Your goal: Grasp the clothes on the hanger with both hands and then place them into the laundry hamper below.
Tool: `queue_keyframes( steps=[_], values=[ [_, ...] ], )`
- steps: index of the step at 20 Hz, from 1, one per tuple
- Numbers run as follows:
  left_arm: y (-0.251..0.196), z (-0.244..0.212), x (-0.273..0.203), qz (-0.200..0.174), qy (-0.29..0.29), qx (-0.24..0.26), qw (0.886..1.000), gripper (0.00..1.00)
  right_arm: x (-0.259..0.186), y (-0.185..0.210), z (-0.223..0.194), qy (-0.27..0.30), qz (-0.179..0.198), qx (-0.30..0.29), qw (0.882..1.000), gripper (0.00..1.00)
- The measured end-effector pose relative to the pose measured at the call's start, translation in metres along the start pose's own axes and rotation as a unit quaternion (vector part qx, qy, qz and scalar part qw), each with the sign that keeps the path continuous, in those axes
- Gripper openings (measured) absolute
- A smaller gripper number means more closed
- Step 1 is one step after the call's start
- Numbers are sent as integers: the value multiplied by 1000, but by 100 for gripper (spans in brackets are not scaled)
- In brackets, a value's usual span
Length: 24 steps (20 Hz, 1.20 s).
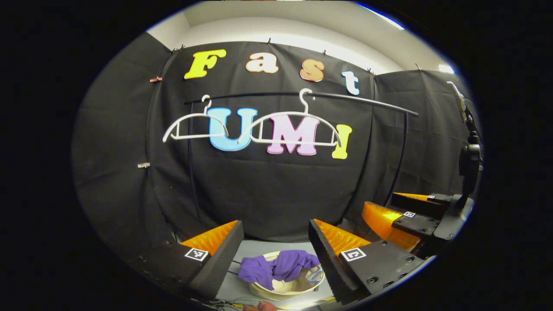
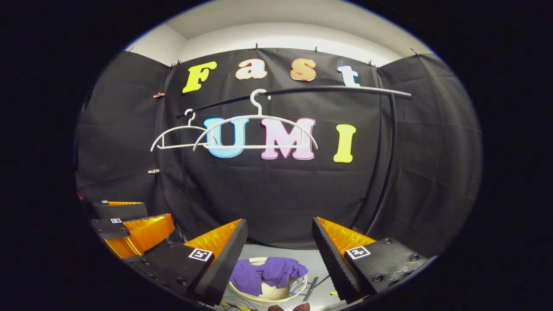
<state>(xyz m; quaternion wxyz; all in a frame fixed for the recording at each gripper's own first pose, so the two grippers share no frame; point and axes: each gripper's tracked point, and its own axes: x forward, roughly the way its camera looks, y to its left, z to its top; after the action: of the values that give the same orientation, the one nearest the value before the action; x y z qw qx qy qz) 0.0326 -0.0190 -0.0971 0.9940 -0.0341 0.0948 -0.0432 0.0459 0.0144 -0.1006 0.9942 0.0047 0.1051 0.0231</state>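
Observation:
A purple garment (image 1: 276,268) lies crumpled in the cream round hamper (image 1: 298,290) on the floor; in the right gripper view the garment (image 2: 265,273) fills most of the hamper (image 2: 270,295). Two bare white hangers (image 1: 293,129) (image 1: 194,127) hang on the black rail (image 1: 358,100); the same hangers (image 2: 255,131) (image 2: 179,136) hang on the rail (image 2: 337,89) in the right gripper view. My left gripper (image 1: 274,255) is open above the hamper, holding nothing. My right gripper (image 2: 278,255) is open too, also empty. The right gripper (image 1: 406,216) appears at the right of the left gripper view, the left gripper (image 2: 129,224) at the left of the right gripper view.
The rail's black upright post (image 2: 386,172) runs down at the right. Cables (image 1: 242,302) and a thin tool (image 2: 312,288) lie on the grey floor (image 1: 255,250) beside the hamper. A camera stand (image 1: 468,155) rises at the far right.

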Motion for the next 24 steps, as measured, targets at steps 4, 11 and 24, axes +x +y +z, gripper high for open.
queue_keyframes(
  steps=[4, 11, 24],
  values=[
    [8, 39, -17, 17, -36, 9, 999, 92, -15, 1, 37, -31, -7, -5, 999, 96],
    [11, 93, -52, 44, -90, 21, 995, 92, -37, 10, 90, -66, -7, -3, 998, 95],
    [13, 107, -53, 42, -108, 23, 993, 92, -44, 3, 101, -76, -15, 5, 997, 95]
  ],
)
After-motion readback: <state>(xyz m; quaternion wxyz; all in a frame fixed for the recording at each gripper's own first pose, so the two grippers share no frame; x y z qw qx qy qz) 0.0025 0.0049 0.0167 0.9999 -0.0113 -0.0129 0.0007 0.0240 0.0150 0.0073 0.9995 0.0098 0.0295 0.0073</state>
